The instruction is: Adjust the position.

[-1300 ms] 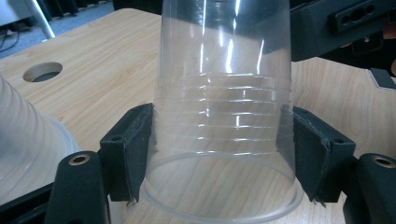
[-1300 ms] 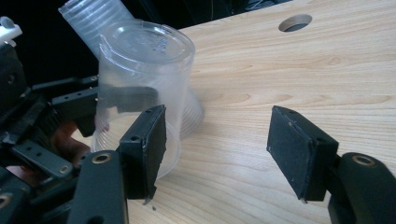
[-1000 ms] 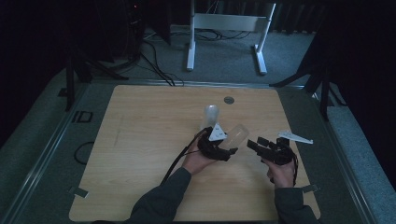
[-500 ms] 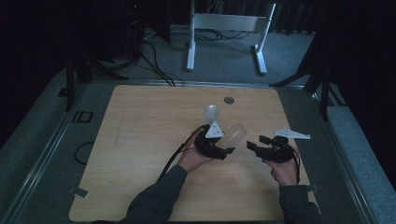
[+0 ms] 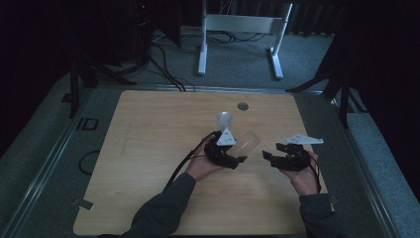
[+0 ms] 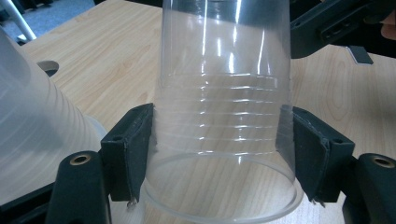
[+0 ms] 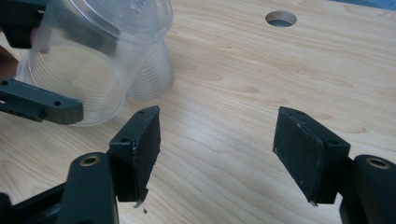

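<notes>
Clear plastic cup (image 6: 224,93) is clamped by the left tongs (image 5: 234,154) at bench centre, unstacked from the upturned cup (image 5: 224,119) at twelve o'clock, while the right tongs (image 7: 217,140), just narrowed, gape empty at three o'clock.

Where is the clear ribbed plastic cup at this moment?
In the high view, the clear ribbed plastic cup lies on its side, held by the left gripper right of table centre, beside the upturned frosted plastic cup.
</notes>
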`<state>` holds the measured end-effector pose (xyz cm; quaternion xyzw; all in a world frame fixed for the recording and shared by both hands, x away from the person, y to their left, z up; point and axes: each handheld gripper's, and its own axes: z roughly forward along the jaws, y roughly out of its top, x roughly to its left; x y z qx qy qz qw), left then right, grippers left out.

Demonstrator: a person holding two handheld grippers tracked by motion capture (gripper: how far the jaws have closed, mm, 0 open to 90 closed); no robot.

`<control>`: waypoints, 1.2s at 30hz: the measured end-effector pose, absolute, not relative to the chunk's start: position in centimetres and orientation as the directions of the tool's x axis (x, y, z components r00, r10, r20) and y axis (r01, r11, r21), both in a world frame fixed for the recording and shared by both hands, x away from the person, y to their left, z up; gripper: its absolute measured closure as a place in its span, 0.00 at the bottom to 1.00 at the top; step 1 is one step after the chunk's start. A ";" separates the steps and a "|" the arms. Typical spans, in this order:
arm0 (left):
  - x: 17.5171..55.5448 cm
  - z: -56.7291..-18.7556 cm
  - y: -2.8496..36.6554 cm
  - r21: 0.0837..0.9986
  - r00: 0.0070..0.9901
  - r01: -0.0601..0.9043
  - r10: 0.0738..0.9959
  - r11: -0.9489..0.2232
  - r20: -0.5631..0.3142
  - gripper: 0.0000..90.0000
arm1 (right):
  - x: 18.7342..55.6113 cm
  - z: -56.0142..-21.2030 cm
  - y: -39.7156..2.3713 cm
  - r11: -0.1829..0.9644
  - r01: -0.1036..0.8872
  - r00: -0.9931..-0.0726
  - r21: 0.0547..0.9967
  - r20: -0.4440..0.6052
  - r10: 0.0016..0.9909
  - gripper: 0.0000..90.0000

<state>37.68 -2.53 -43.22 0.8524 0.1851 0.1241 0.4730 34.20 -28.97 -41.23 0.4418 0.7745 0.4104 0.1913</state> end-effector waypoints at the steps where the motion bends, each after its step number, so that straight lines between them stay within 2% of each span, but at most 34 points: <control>1: 37.7 -43.2 -2.5 0.852 0.901 0.198 0.433 -0.484 0.036 0.32 | 34.2 -41.2 -29.0 0.273 0.527 -0.537 0.805 0.066 0.841 0.35; 20: 37.6 -43.0 -2.2 0.830 0.913 0.167 0.402 -0.532 0.074 0.33 | 34.5 -40.4 -28.0 0.450 0.491 -0.620 0.746 -0.063 0.782 0.36; 21: 37.6 -43.0 -2.1 0.826 0.914 0.162 0.398 -0.540 0.080 0.33 | 34.5 -40.4 -27.8 0.488 0.488 -0.636 0.724 -0.088 0.767 0.36; 36: 37.5 -43.1 -2.0 0.807 0.919 0.141 0.379 -0.574 0.109 0.33 | 34.7 -39.8 -27.4 0.579 0.464 -0.681 0.670 -0.149 0.717 0.36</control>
